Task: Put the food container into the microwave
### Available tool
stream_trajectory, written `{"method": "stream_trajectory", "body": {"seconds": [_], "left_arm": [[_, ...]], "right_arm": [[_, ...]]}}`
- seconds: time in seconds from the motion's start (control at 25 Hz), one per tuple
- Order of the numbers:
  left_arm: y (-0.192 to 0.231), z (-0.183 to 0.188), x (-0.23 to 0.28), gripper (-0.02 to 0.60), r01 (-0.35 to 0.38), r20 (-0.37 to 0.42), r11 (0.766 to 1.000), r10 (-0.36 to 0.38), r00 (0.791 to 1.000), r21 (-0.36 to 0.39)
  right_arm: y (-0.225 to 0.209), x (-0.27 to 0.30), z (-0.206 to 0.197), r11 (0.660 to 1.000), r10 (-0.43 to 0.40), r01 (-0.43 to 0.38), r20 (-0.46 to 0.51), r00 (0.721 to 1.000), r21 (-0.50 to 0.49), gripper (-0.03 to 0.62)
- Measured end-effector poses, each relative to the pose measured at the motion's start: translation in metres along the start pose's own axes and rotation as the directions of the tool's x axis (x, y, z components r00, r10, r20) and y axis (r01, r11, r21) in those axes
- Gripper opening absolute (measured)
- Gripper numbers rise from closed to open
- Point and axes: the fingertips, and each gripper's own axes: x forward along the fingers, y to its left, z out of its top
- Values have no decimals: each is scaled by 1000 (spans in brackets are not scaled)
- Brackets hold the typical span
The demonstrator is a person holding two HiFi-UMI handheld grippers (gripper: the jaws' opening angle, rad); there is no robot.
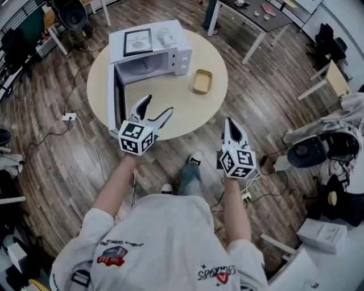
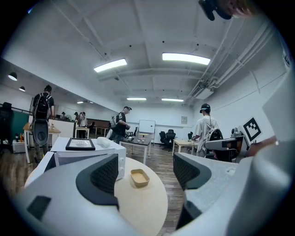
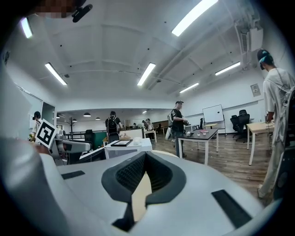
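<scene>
A tan food container point(image 1: 202, 80) sits on the right half of the round beige table point(image 1: 165, 94), empty and apart from both grippers. To its left stands the white microwave point(image 1: 153, 57), its door point(image 1: 115, 102) swung wide toward me. My left gripper point(image 1: 159, 104) hovers open over the table's near edge, beside the door. Between its pads in the left gripper view I see the container point(image 2: 139, 177) and the microwave point(image 2: 90, 152) further away. My right gripper point(image 1: 229, 121) hangs shut on nothing, off the table's near right edge. The right gripper view shows its pads point(image 3: 133, 173) closed together.
A framed picture point(image 1: 138, 41) and a small white object point(image 1: 165, 37) lie on the microwave. Cables and a power strip point(image 1: 69, 117) run over the wood floor at left. Desks point(image 1: 250, 17), chairs and clutter stand at the right. Several people stand in the room behind.
</scene>
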Motion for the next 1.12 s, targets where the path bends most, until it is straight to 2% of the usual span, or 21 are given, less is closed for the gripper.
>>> {"method": "stream_trajectory", "body": {"seconds": [0.36,0.72,0.92,1.12], "left_arm": [[70,17,83,370,-123,-4,992,123,992,-2],[119,36,161,368,-250,-15,968,250,968,-18],[133,32,188,365,-295,-37,955,294,955,-17],[139,29,196,364,-344,-36,939,343,939,-23]], "right_arm": [[-41,150,24,990,143,-143,3,990,6,3],[-67,285,57,945,327,-327,-19,945,0,3],[-75,332,55,916,400,-400,-27,916,13,3],[-77,355,48,893,451,-450,-35,892,21,3]]}}
